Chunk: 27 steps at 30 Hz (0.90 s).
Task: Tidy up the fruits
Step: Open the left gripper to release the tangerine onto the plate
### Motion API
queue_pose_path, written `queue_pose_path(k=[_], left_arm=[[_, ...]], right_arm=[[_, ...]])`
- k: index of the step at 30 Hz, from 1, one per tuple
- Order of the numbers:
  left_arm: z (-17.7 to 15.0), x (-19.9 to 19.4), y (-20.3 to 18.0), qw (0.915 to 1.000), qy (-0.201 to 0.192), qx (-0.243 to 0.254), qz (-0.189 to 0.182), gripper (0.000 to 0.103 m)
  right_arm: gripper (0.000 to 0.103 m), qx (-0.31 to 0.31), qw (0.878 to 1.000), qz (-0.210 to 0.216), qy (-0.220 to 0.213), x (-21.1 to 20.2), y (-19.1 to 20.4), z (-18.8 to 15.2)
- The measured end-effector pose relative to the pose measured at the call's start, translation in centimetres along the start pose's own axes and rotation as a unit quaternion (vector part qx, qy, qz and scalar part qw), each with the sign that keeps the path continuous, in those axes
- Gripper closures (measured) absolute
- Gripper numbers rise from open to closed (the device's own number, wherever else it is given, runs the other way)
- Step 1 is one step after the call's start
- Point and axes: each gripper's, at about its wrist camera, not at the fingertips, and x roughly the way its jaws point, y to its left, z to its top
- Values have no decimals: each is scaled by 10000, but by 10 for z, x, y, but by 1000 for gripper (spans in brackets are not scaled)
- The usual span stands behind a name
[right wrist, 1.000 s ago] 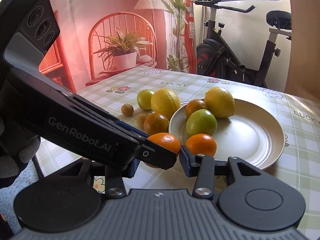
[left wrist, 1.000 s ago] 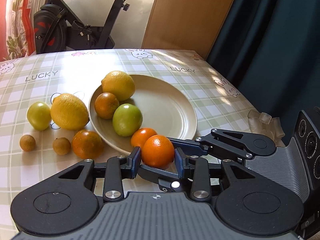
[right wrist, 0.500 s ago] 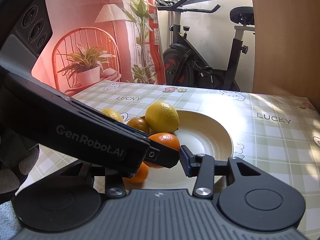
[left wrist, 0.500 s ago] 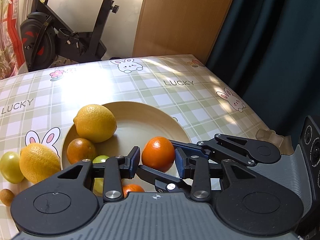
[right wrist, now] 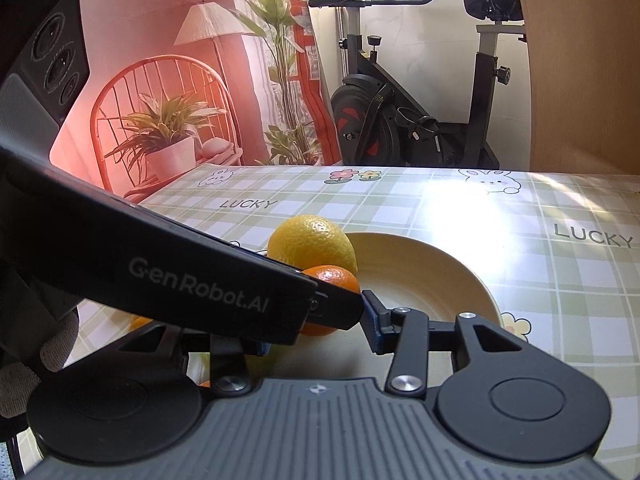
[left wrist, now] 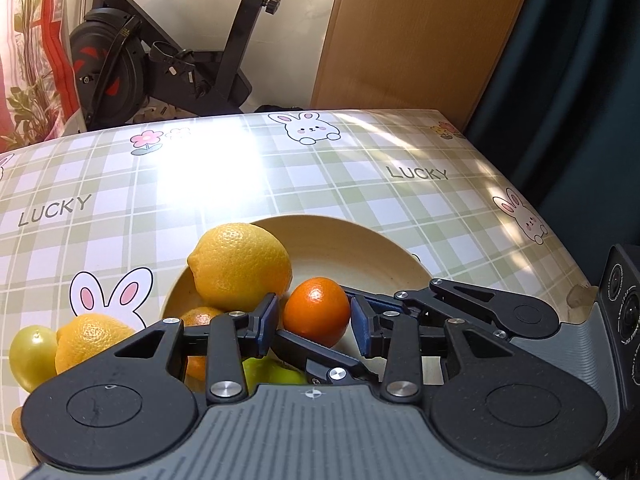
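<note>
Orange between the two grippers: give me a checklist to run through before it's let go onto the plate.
1. The orange sits between the left gripper fingers: ok.
2. Orange is over the plate: ok.
3. Bare plate space beside the lemon: ok.
4. Grippers clear of each other: not ok, the right gripper fingers cross the left's around the orange.
5. Pads pressing firmly on the orange: cannot tell.
6. Orange already resting on the plate: cannot tell.
</note>
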Motion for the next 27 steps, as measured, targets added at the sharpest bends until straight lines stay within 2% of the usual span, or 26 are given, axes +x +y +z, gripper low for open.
queue_pose_path(k=[5, 12, 27], left_arm=[[-1, 1, 0, 10000, 0, 26, -13, 62], [-2, 3, -4, 9999, -24, 126, 32, 60], [-8, -9, -1, 9998, -193, -28, 24, 59]], right_arm=[[58, 120, 9999, 72, -40, 1, -6, -2], [58, 123, 9998, -139, 41, 6, -3, -2], [57, 13, 9996, -249, 114, 11, -1, -2]])
